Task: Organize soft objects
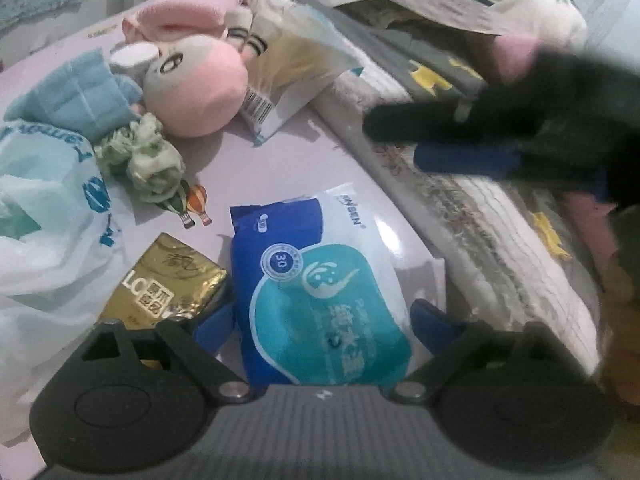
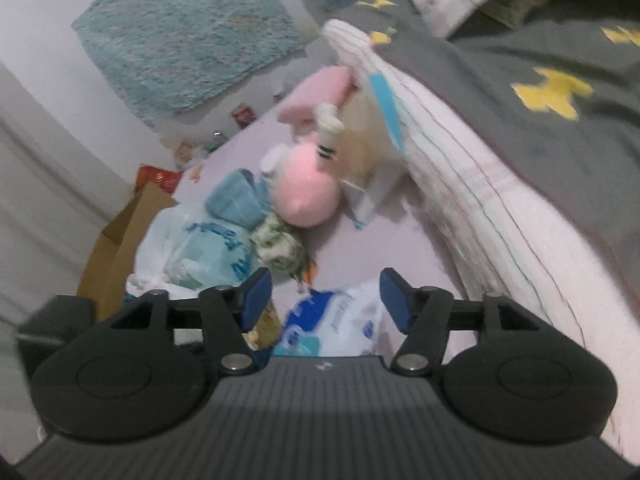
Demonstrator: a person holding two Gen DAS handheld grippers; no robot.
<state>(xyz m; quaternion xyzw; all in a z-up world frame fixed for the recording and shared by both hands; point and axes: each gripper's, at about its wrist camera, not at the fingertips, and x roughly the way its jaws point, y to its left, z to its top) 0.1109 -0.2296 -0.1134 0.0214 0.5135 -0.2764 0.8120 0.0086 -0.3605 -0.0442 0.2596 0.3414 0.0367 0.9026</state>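
My left gripper (image 1: 322,322) is spread wide, blue pads either side of the wet wipes pack (image 1: 316,292). Pads look just beside the pack's edges; I can't tell if they touch, no squeeze visible. The pack lies flat on the pale pink bed sheet (image 1: 280,152). Gold tissue packet (image 1: 168,284) sits just left of it, touching or nearly touching the left pad.

My right gripper (image 2: 326,300) is partly apart, nothing between the pads. It hangs above the sheet, wipes pack (image 2: 332,324) below it. In the left view the right gripper (image 1: 440,140) shows as a dark blur at upper right, one blue pad visible, over the folded white quilt (image 1: 500,240).

Other soft things, left view: pink plush toy (image 1: 200,88) at the back, blue cloth (image 1: 76,96) left of it, crumpled green-white cloth (image 1: 144,160) in front of the plush, white plastic bag (image 1: 44,216) at far left, clear packet with barcode (image 1: 288,76) leaning on the quilt, white plush (image 1: 544,12) at upper right.

Only the right view shows: teal rug (image 2: 192,28) on the floor beyond the bed, brown cardboard box (image 2: 116,240) by the bed edge, grey blanket with yellow shapes (image 2: 560,92) over the quilt. Only the left view shows the gold packet's label, the balloon print (image 1: 188,200) on the sheet and the wipes pack in full.
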